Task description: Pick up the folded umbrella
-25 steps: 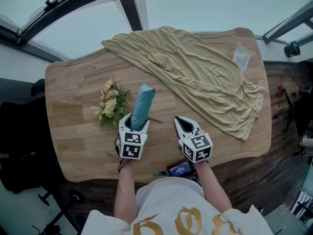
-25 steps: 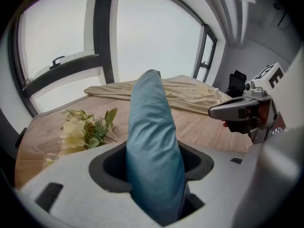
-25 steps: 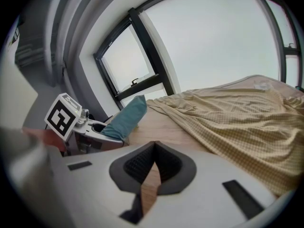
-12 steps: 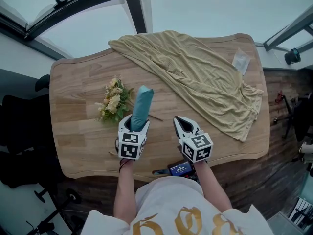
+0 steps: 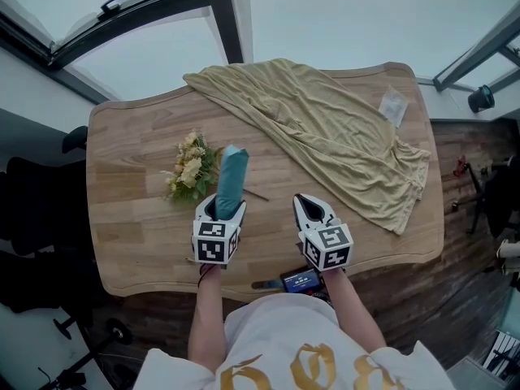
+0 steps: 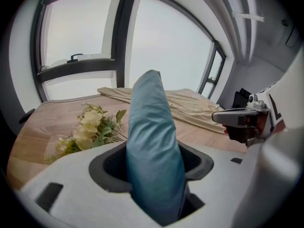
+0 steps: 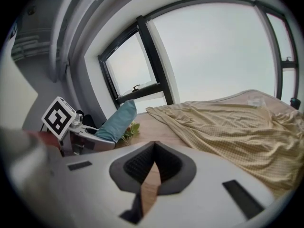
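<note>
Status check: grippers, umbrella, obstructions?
Left gripper shut on folded umbrella, tilted up above table. Right gripper shut, empty. Flowers beside, cloth beyond; nothing blocking.

White T-shirt (image 5: 276, 331) with large gold lettering: a person works with two hand-held tools. The left gripper (image 5: 219, 208) and right gripper (image 5: 308, 204) have matching white plastic bodies, each ending near the wrist in a cube (image 5: 212, 242) of black-and-white square markers. Seen from the grippers' own cameras, charcoal textured padding (image 7: 168, 166) lines the jaw mouths, and small black rectangular insets (image 7: 240, 193) dot the white shells.
</note>
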### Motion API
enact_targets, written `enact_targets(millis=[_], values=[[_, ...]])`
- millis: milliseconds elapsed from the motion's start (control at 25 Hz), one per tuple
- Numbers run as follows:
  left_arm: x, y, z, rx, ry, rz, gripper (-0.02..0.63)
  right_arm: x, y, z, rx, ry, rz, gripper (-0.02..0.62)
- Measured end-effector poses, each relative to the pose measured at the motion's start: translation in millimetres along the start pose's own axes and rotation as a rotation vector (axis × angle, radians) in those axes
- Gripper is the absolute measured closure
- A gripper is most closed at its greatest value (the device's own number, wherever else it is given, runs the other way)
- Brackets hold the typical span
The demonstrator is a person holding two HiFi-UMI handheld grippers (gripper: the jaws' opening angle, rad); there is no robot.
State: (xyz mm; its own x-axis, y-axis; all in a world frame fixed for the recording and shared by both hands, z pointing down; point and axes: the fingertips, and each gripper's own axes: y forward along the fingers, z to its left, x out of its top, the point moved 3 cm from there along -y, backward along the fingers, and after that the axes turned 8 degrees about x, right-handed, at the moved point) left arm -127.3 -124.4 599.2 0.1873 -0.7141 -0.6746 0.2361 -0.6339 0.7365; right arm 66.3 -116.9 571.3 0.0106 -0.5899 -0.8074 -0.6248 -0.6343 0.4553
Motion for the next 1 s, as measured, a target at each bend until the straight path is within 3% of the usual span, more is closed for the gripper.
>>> enact_targets(millis=[560,1000], values=[[13,-30,-6,0.001,-0.021,-0.095,0.314,24,-19,20,-0.02,-0.054,-0.066,0.584],[27,-74,-12,0.034,-0.027,-0.225,0.314,37,-34,52,0.008,-0.106,-0.112,0.584]])
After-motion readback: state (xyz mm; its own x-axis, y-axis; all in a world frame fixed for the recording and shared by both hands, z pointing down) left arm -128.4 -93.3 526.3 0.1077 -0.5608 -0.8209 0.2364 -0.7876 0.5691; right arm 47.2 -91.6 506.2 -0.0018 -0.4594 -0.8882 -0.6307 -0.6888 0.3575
